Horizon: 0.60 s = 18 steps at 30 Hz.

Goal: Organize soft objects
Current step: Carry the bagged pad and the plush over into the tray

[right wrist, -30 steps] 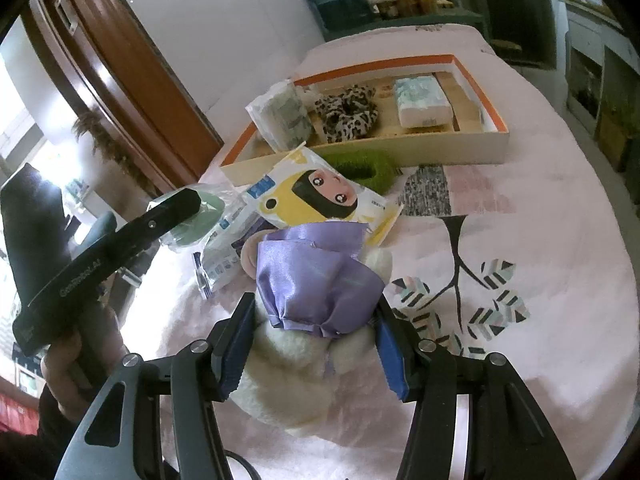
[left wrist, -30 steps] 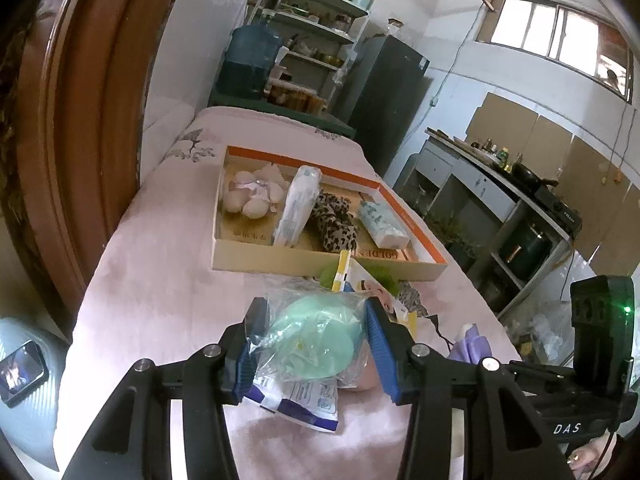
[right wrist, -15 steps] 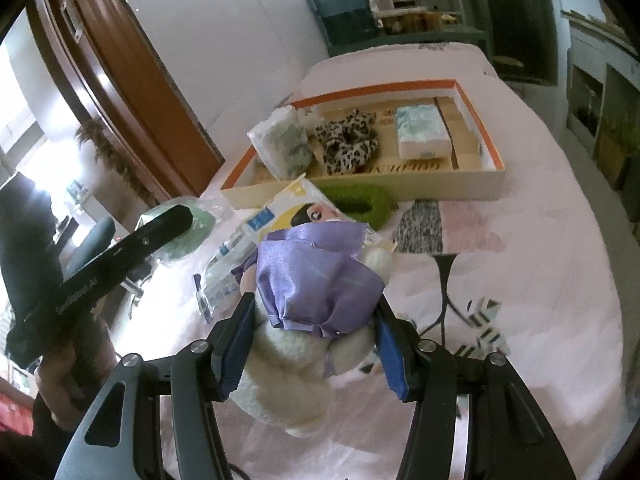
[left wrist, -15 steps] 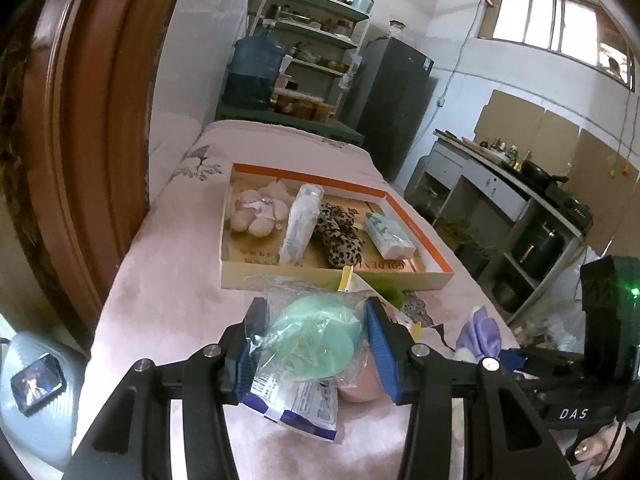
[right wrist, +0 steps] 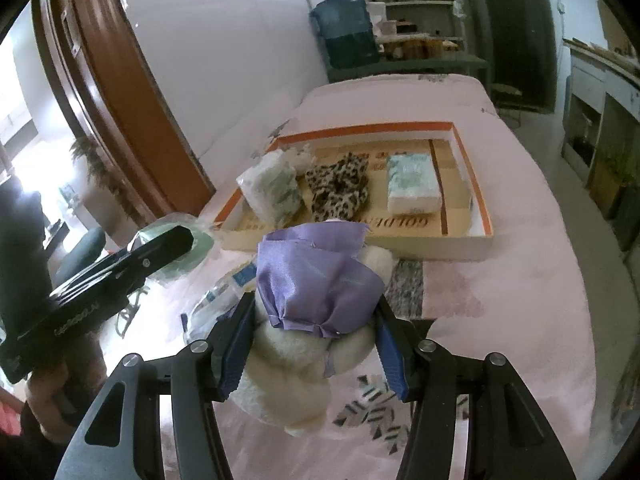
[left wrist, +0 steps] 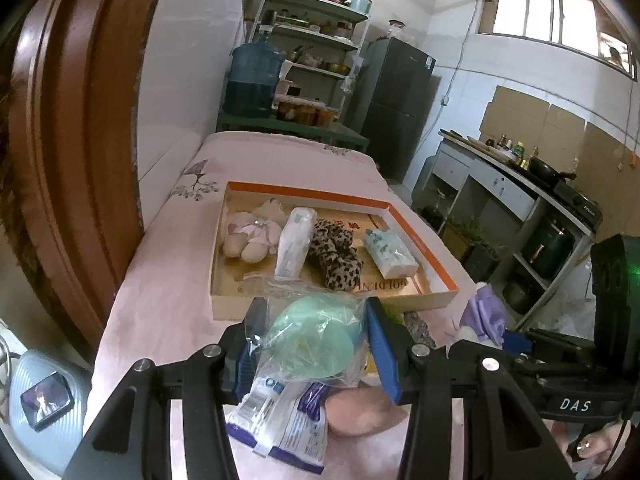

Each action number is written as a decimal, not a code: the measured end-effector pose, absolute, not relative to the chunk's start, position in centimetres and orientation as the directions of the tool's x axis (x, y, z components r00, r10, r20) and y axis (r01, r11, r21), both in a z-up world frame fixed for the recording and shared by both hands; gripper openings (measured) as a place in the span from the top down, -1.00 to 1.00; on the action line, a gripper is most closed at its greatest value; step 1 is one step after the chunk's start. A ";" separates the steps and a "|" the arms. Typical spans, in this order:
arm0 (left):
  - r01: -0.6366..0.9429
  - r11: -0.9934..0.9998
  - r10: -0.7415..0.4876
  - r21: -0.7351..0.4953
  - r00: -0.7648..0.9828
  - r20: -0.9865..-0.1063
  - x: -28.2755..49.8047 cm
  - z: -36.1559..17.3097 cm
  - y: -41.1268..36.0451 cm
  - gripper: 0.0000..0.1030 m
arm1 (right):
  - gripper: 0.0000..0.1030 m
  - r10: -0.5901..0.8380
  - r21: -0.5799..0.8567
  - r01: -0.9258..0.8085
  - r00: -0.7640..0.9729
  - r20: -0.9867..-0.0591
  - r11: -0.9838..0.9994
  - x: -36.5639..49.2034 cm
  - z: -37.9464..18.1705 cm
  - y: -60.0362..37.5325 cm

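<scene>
My left gripper point(left wrist: 316, 346) is shut on a green soft item in a clear plastic bag point(left wrist: 316, 336), held above the pink cloth. My right gripper point(right wrist: 312, 344) is shut on a white plush toy in a purple dress point(right wrist: 316, 280), also lifted; it shows in the left wrist view point(left wrist: 482, 314). The orange-rimmed cardboard tray point(left wrist: 424, 236) ahead holds a small plush doll point(left wrist: 252, 232), a white packet point(left wrist: 294, 240), a leopard scrunchie point(left wrist: 334, 250) and a tissue pack point(left wrist: 390, 254).
A blue-and-white packet point(left wrist: 280, 420) and a pink soft item point(left wrist: 360, 412) lie on the cloth under my left gripper. A wooden door frame point(left wrist: 68, 140) stands at the left. Shelves, a water jug and a fridge point(left wrist: 394, 104) stand behind the table.
Both grippers have risen with their loads and drawn back a little, so the tray looks farther off. The plush toy has left the cloth and the packets beneath it.
</scene>
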State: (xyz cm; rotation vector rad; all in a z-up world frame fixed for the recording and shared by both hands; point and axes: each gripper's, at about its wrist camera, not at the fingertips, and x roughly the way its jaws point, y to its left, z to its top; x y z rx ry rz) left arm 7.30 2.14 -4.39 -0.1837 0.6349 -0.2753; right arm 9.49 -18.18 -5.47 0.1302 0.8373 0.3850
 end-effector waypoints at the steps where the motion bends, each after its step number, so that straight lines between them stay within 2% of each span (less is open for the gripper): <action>1: 0.198 0.948 -0.308 -0.250 0.771 -0.557 7.4 -4.3 2.0 0.05 | -0.12 0.383 0.263 -0.280 0.608 -0.696 0.923 9.7 -5.4 -18.3; 18: 0.228 0.951 -0.306 -0.209 0.790 -0.531 11.2 -2.0 0.2 0.05 | -0.12 0.370 0.250 -0.274 0.649 -0.664 0.929 13.6 -3.7 -19.7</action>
